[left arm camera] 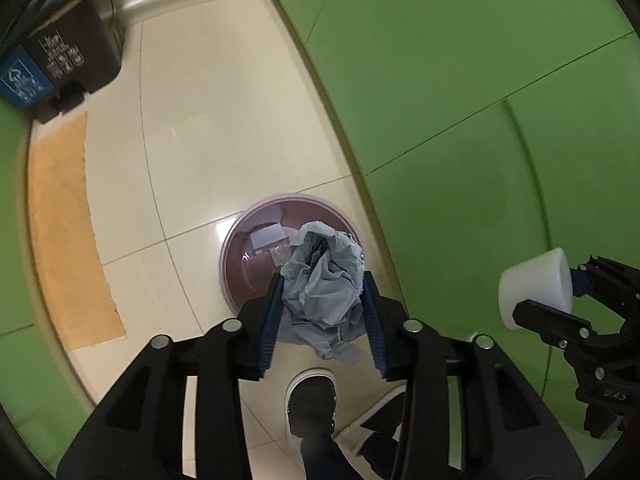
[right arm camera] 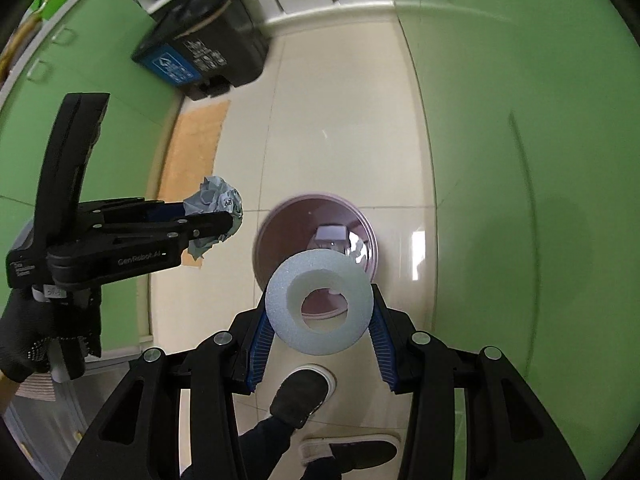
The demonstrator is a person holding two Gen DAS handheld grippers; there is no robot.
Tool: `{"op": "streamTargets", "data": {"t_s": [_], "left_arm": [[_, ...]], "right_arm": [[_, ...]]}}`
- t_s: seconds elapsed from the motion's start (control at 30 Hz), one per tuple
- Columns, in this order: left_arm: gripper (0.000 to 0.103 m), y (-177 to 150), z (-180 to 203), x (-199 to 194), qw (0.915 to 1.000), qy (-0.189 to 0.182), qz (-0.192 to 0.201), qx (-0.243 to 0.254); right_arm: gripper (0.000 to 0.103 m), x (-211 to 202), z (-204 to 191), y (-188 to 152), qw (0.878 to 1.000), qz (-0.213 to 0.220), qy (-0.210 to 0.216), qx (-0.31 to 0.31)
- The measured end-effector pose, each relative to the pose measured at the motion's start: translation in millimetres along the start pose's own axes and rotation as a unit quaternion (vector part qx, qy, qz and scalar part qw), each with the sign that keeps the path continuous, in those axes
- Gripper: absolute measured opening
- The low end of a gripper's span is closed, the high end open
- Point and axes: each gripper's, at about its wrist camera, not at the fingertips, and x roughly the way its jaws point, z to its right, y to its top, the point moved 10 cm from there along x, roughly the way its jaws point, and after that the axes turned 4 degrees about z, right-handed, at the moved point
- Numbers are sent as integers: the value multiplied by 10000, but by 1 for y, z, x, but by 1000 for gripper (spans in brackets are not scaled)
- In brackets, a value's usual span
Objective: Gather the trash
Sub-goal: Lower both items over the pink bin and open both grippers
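Note:
My left gripper (left arm camera: 323, 288) is shut on a crumpled blue-grey paper wad (left arm camera: 324, 280) and holds it in the air above the near rim of a round pink trash bin (left arm camera: 240, 252) on the floor. My right gripper (right arm camera: 318, 312) is shut on a white foam ring (right arm camera: 319, 304) and holds it above the same bin (right arm camera: 280, 224). The bin holds a few small white and clear scraps. The left gripper with the wad (right arm camera: 214, 200) shows at the left of the right wrist view. The foam ring (left arm camera: 536, 288) shows at the right of the left wrist view.
The floor is cream tile between green cabinet fronts (left arm camera: 460, 80). A black pedal bin with a blue label (left arm camera: 68, 52) stands at the far end, with an orange mat (left arm camera: 68, 232) before it. The person's dark shoes (right arm camera: 300, 396) stand just below the grippers.

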Motion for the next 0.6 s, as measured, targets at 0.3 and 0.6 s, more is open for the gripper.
{"op": "streamTargets", "data": {"t_s": [0.3, 0.6], "left_arm": [[100, 0, -17, 12, 9998, 71, 55, -155], [100, 9, -50, -15, 9987, 221, 259, -389]], "right_arm": [[43, 22, 2, -4, 9998, -147, 71, 61], [43, 45, -21, 11, 9994, -216, 214, -171]]}}
